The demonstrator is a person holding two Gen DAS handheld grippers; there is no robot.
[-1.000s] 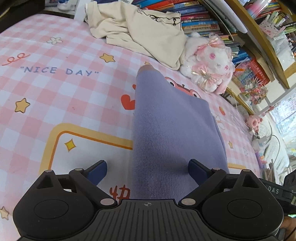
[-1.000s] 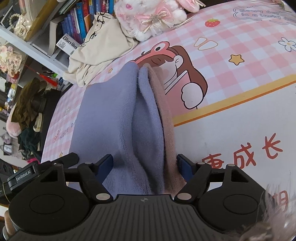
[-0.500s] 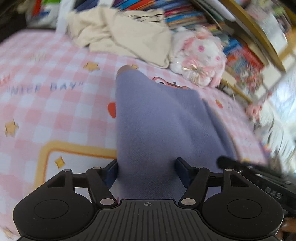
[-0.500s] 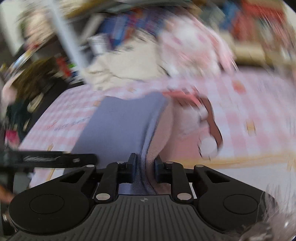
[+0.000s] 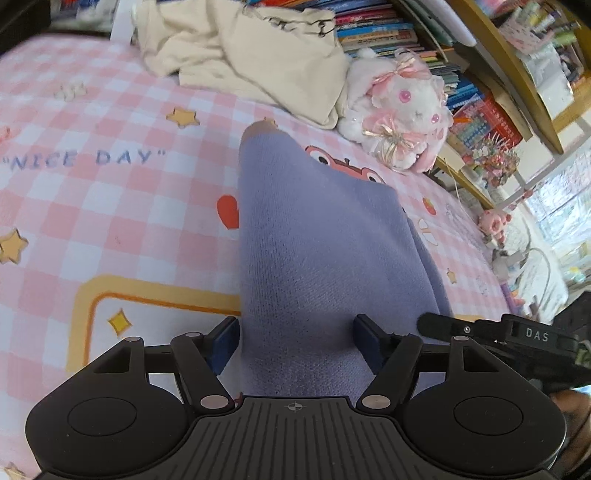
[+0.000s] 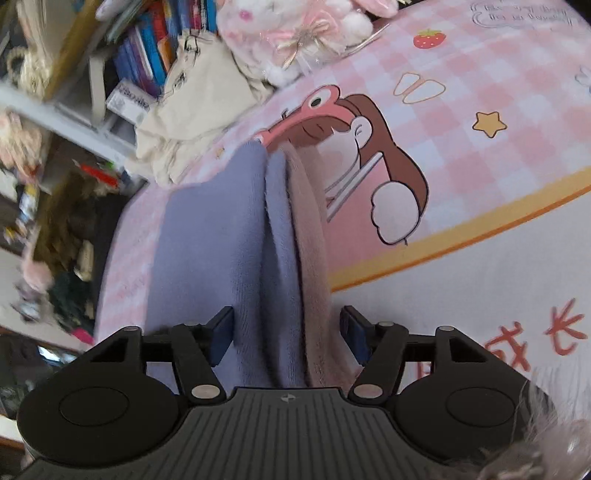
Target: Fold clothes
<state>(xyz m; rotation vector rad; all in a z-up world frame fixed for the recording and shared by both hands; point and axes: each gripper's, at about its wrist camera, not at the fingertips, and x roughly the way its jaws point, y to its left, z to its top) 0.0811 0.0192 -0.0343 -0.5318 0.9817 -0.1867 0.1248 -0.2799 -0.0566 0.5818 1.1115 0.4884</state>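
Just changed: a moment ago your right hand-held gripper point(image 6: 286, 332) was pinched nearly together on the folded edge of the purple garment point(image 5: 314, 258); now its jaws are opening, with the layered cloth between them and the pads clear of it on both sides.
Left hand-held gripper point(image 5: 293, 341): narrower than a second ago and easing apart a little; its jaws straddle the cloth close on both sides, and you cannot tell from this view whether the pads press it.
Meaning for the task: this looks like a release after a fold, so that fold is probably laid.
Garment now: a long folded strip on the pink checked bed point(image 5: 110, 206), running away from both hand-held grippers; the right view shows purple layers point(image 6: 207, 236) and a pinkish lining point(image 6: 314, 258) along one edge.
Still waiting: a cream garment point(image 5: 258, 55) lies crumpled at the far edge of the bed.
Nearby: a white plush toy point(image 5: 399, 107) sits just beside it, against the bookshelf point(image 5: 388, 29).
In the way: nothing lies on the strip.
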